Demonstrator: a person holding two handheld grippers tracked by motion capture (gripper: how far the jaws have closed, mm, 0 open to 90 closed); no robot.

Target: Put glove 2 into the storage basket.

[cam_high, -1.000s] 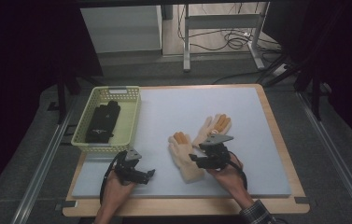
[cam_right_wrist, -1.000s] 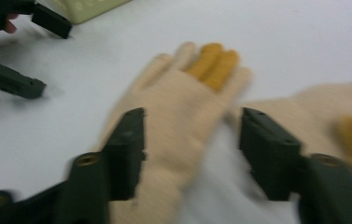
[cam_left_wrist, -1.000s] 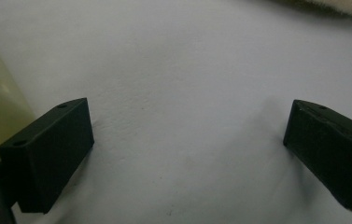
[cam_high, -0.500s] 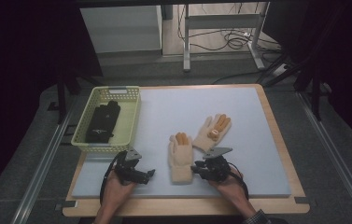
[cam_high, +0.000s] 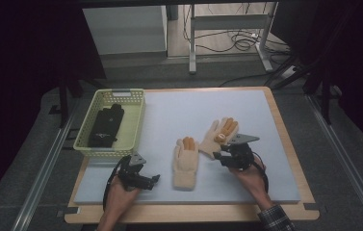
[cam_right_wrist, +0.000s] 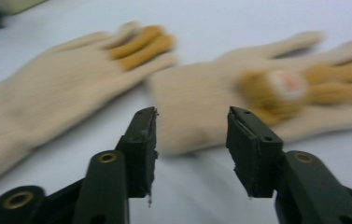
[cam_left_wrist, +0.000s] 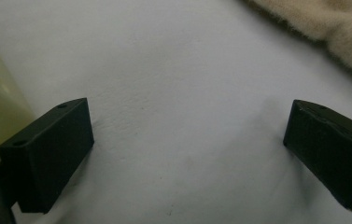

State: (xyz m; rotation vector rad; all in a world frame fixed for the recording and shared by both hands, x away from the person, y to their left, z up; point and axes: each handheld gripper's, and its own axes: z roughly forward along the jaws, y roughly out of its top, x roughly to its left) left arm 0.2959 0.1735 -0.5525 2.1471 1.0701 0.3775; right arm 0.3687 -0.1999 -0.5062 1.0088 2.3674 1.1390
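The right gripper sits at 4 o'clock on the pale grey foam mat, its tips at the cuff of the right-hand cream knitted glove with orange fingertips. Half a second ago it lay nearer the table's front edge; it now stands farther in, toward 12 o'clock, against that cuff. Its jaws have just been opening and stand partly apart. In the right gripper view the cuff lies just ahead of the gap, with nothing pressed between the pads.

The second cream knitted glove with orange fingertips lies flat at 6 o'clock, just beside the first at its 8 o'clock, in the same place as in both earlier frames.

The left gripper rests at 7 o'clock, unmoved. In the left gripper view its jaws stand wide apart over bare mat, holding nothing.

The pale yellow plastic lattice basket at 10 o'clock holds a black glove, both unchanged.
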